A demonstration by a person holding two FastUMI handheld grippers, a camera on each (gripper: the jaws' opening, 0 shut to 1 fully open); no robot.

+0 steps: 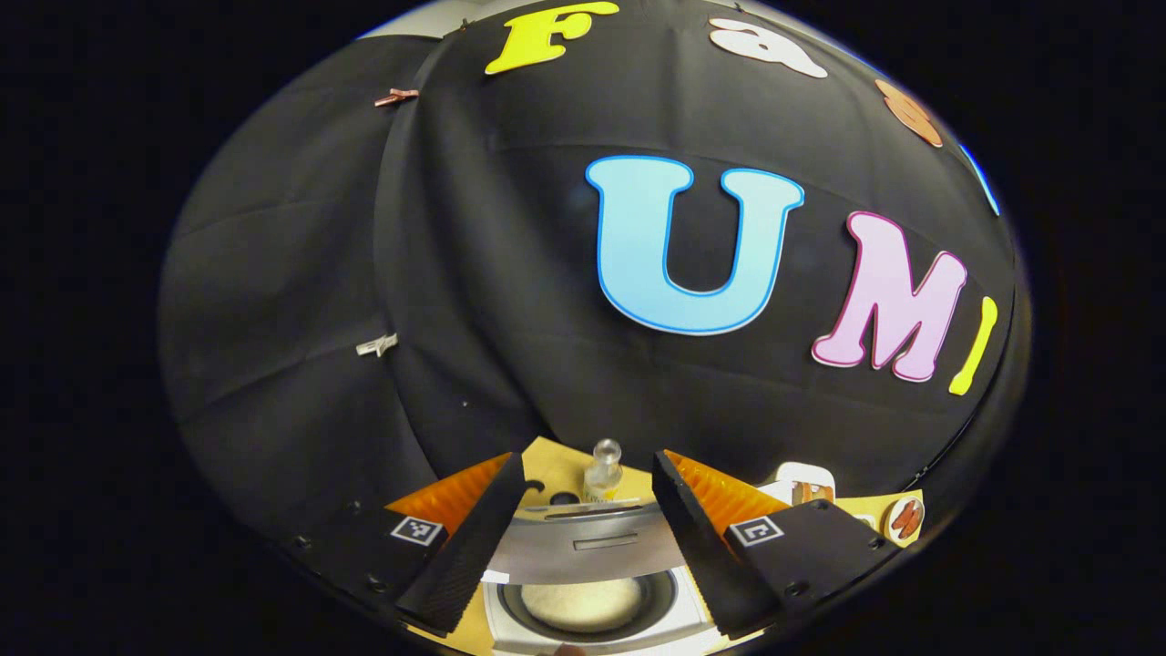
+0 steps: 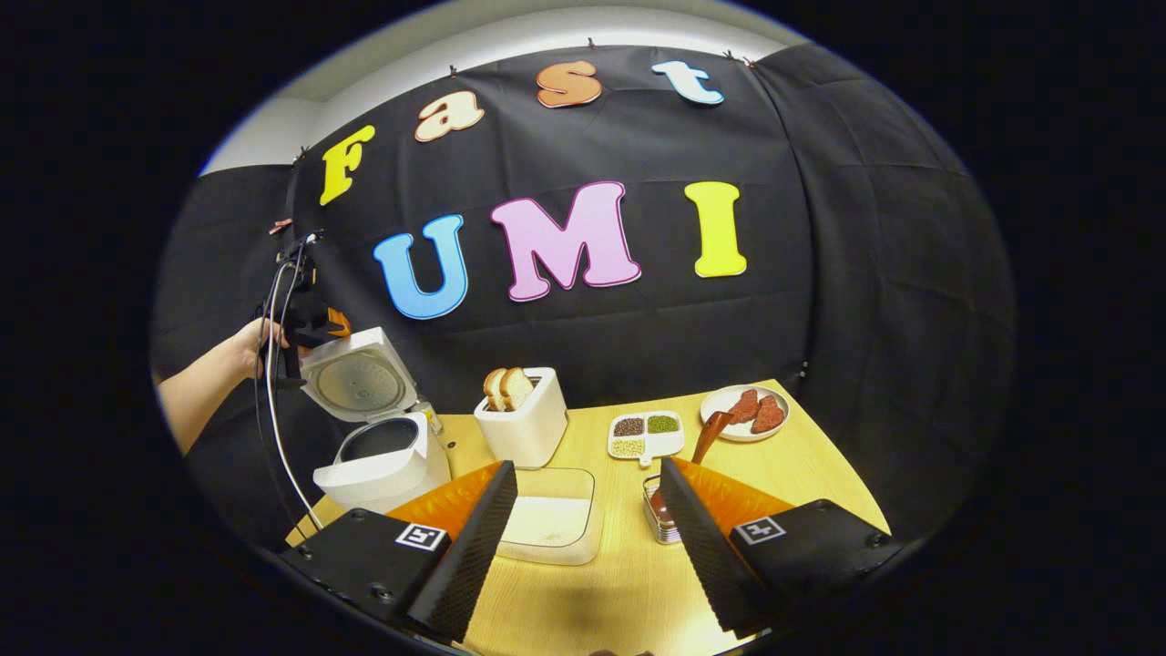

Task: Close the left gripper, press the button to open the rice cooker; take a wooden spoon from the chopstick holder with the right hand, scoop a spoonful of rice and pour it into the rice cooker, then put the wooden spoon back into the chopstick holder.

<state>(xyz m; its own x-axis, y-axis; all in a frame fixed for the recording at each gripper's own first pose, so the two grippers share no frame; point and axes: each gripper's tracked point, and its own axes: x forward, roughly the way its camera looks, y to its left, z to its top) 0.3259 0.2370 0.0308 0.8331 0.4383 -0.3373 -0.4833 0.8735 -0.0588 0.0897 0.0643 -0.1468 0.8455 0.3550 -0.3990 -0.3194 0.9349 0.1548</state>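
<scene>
The white rice cooker (image 2: pixel 387 465) stands at the table's left with its lid (image 2: pixel 353 383) swung up. A hand holds my left gripper (image 2: pixel 305 323) just above and behind that lid. In the left gripper view my left gripper (image 1: pixel 588 460) is open over the cooker's round pot (image 1: pixel 583 601), which has something pale in it. My right gripper (image 2: pixel 588 466) is open and holds nothing, low over the table's front. A clear rice box (image 2: pixel 551 524) lies between its fingers. The wooden spoon (image 2: pixel 710 433) stands in the metal chopstick holder (image 2: pixel 658 521) by its right finger.
A toaster (image 2: pixel 526 421) with bread slices stands right of the cooker. Behind the holder are a divided dish (image 2: pixel 647 433) of beans and a plate (image 2: pixel 747 410) of red slices. A small glass bottle (image 1: pixel 603 466) stands behind the cooker. A cable (image 2: pixel 273 419) hangs from the left gripper.
</scene>
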